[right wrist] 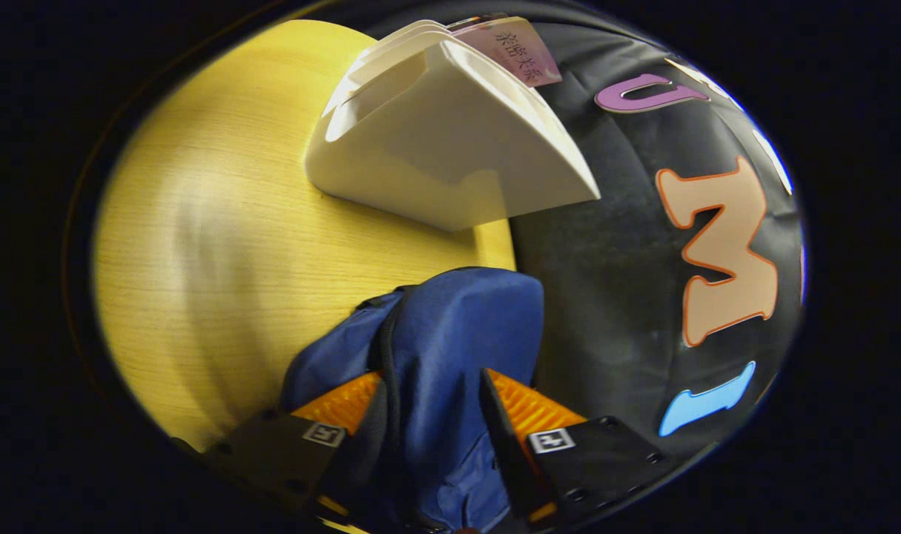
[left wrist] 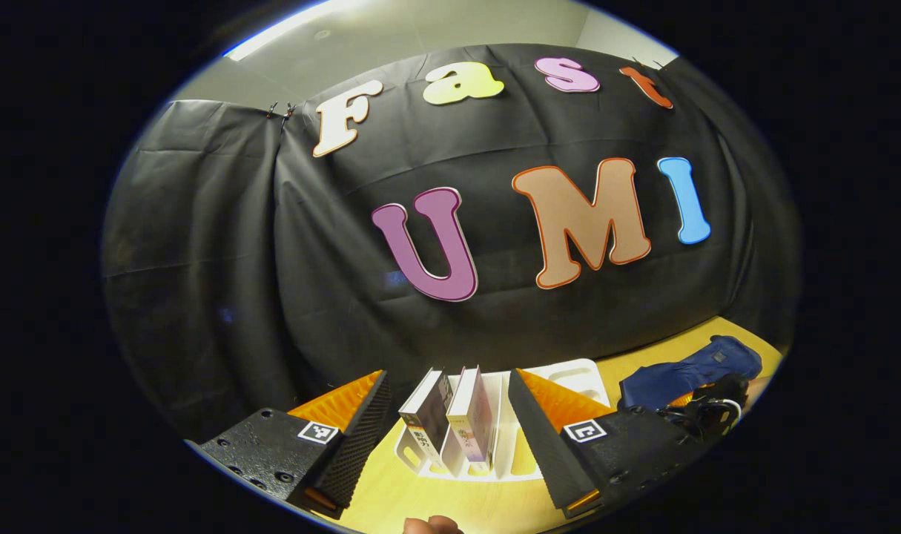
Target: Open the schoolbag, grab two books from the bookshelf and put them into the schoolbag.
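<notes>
Left tongs (left wrist: 446, 437) spread wide, nothing held, hovering over desk (left wrist: 494, 504) and aimed straight at two books (left wrist: 450, 423) standing upright side by side in white bookshelf (left wrist: 569, 374). Prob. lined up that way so a book spine fits between the fingers; not yet touching either.

Schoolbag (left wrist: 687, 374), dark blue, at far right of left gripper view, near the rack, w/ other tongs and cabling next to it.

In right gripper view, right tongs (right wrist: 431, 434) partly closed around upper fabric of schoolbag (right wrist: 457, 319). Dark cord or zip line runs between fingers. Looks like a hold to keep bag steady or mouth up for loading, but can't tell if both fingers really press on the cloth.

Hard to make out: whether bag is unzipped, opening not visible. Bookshelf (right wrist: 450, 148) seen from its side here, one book (right wrist: 520, 48) top poking above it. Bit of a finger at bottom edge of left gripper view.
</notes>
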